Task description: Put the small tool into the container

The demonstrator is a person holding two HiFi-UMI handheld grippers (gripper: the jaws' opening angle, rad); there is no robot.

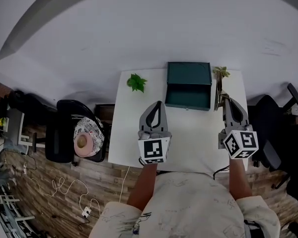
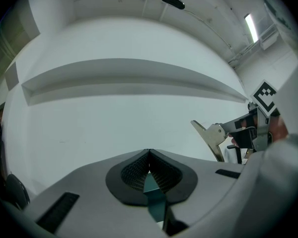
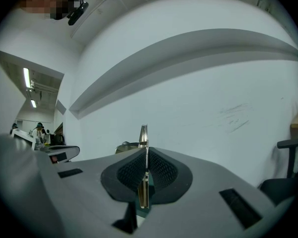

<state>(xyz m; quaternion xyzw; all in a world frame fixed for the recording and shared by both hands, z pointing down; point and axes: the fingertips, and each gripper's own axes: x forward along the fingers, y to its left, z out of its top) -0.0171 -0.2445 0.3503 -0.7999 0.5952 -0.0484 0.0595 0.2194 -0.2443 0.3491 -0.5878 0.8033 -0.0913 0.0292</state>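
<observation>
A dark green container [image 1: 188, 86] lies open at the far middle of the white table [image 1: 188, 138]. My right gripper [image 1: 227, 102] hovers right of it, level, shut on a thin metal tool [image 1: 219, 90] that sticks out ahead of the jaws. In the right gripper view the tool [image 3: 143, 133] stands on edge, pinched between the pads of the right gripper [image 3: 144, 150]. My left gripper [image 1: 158, 104] sits in front of the container with its tips together and nothing held. In the left gripper view, the left gripper [image 2: 149, 155] frames a sliver of the container [image 2: 151, 185], and the tool [image 2: 211, 135] shows at the right.
A leafy green plant [image 1: 136, 82] stands at the table's far left, a small plant [image 1: 220, 72] at the far right beside the container. A black chair [image 1: 64, 128] with a pink item stands left of the table, another chair [image 1: 278, 128] to the right. A white wall lies beyond.
</observation>
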